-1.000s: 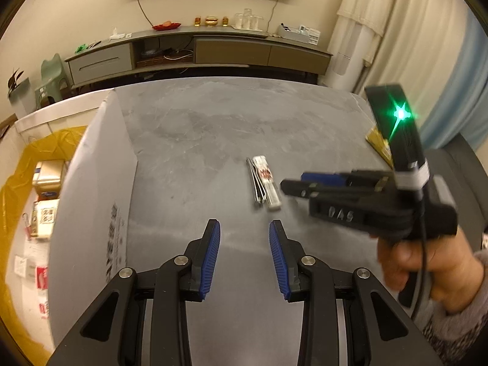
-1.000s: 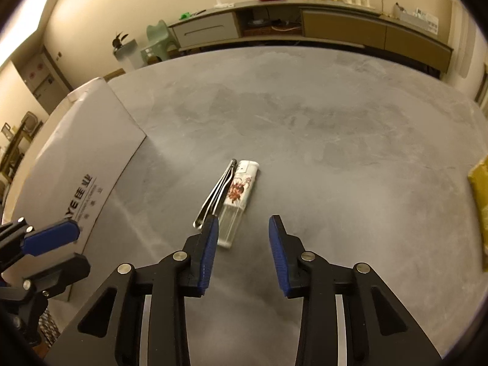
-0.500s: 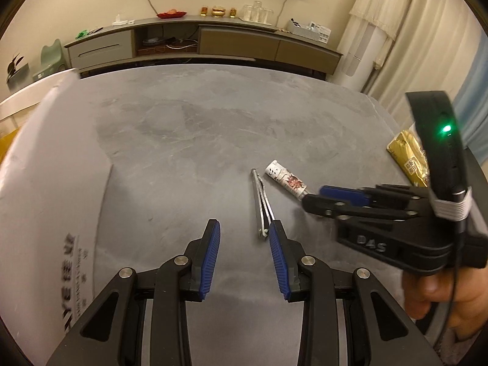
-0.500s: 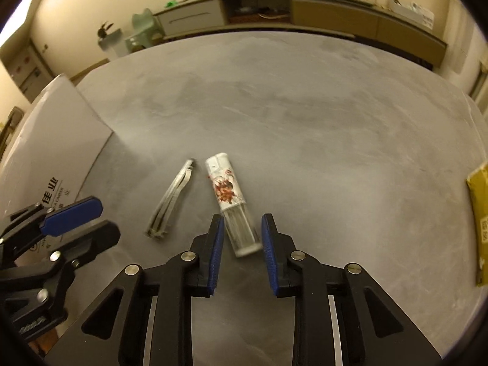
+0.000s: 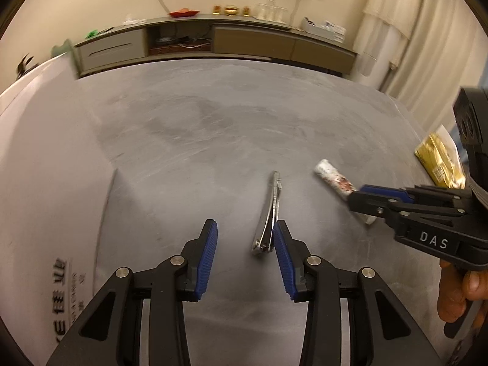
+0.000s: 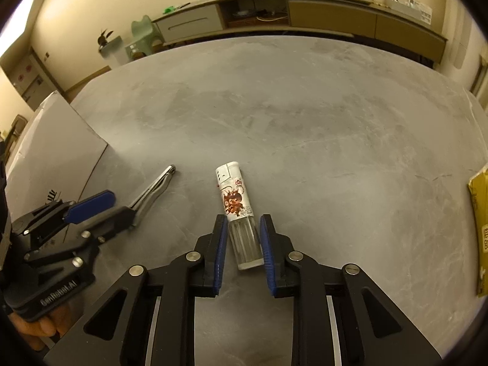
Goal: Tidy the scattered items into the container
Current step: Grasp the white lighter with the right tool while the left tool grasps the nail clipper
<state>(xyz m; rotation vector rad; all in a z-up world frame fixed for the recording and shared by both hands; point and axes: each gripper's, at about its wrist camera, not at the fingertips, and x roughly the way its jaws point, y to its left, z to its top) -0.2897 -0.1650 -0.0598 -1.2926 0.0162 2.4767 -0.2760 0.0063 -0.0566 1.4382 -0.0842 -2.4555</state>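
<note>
**Lighter and clippers between the tongs**

On the grey bench (image 6: 305, 116), a white lighter (image 6: 236, 201) with a red cartoon print lies flat, its clear lower end between the blue pads of the right tongs (image 6: 242, 244). A narrow gap shows on each side of the lighter, so the right tongs stand released around it, not yet clamped; in the left wrist view the same tongs (image 5: 363, 195) reach in from the right over the lighter (image 5: 334, 180).

Just beside it to the left, apart from it, lie metal nail clippers (image 5: 268, 216), pointing away from the camera. Their near end sits between the pads of the left tongs (image 5: 245, 244), close against the right pad; whether they touch cannot be told. The left tongs are spread wide and grip nothing. From the right wrist view the clippers (image 6: 155, 190) run into the left tongs (image 6: 122, 207), whose tips cover their near end.

A white cardboard box (image 6: 52, 140) with printed lettering stands at the left edge of the bench, well apart from both items. A gold packet (image 5: 439, 158) lies at the far right edge. Behind the bench a long low sideboard (image 6: 305, 15) runs along the wall.
</note>
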